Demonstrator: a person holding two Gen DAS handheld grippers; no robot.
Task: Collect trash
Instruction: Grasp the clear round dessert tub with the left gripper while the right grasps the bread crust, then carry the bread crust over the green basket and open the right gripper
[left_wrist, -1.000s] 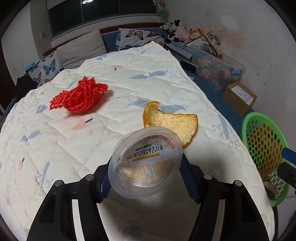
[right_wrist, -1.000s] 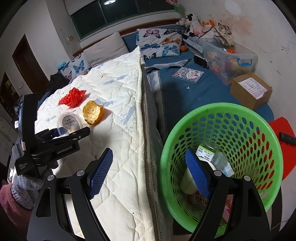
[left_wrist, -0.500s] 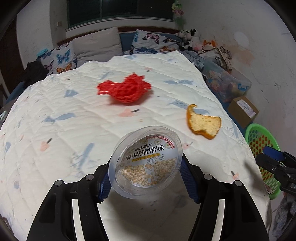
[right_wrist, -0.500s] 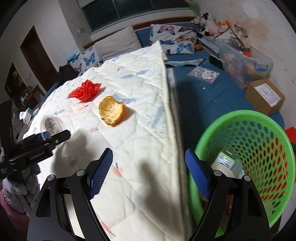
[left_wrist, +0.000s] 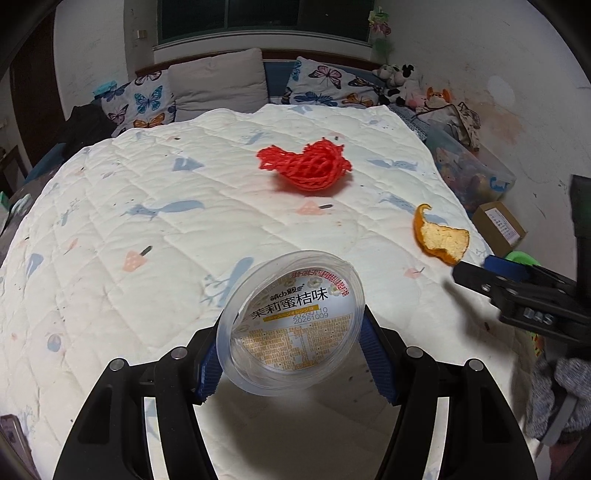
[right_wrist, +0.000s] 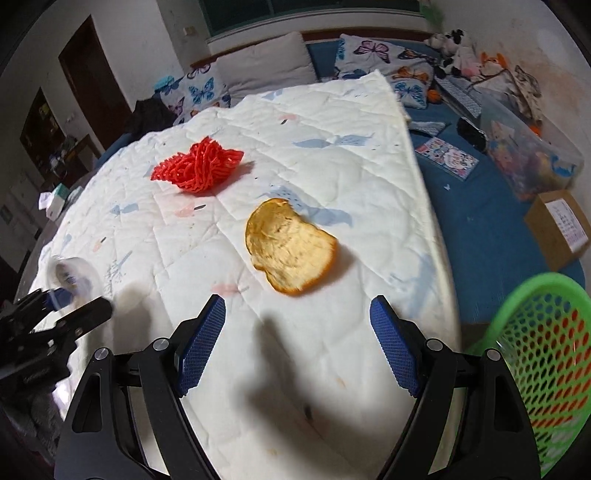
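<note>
Right gripper (right_wrist: 297, 341) has swung off the green basket (right_wrist: 532, 295) over the bed quilt (right_wrist: 332, 122), jaws spread before the orange peel (right_wrist: 290, 247). Left gripper (left_wrist: 288, 354) pinches the clear cup (left_wrist: 290, 326). Advice: straddle peel, descend flat, close gently.

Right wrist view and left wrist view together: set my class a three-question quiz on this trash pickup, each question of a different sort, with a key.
1. True or false: the left gripper is shut on a clear cup.
2. Which piece of trash lies nearest ahead of the open right gripper? A) the red net B) the orange peel C) a paper ball
3. Fill in: the green basket stands off the quilt, to the right gripper's ____ side.

Key: 1 true; 2 B; 3 right.
</note>
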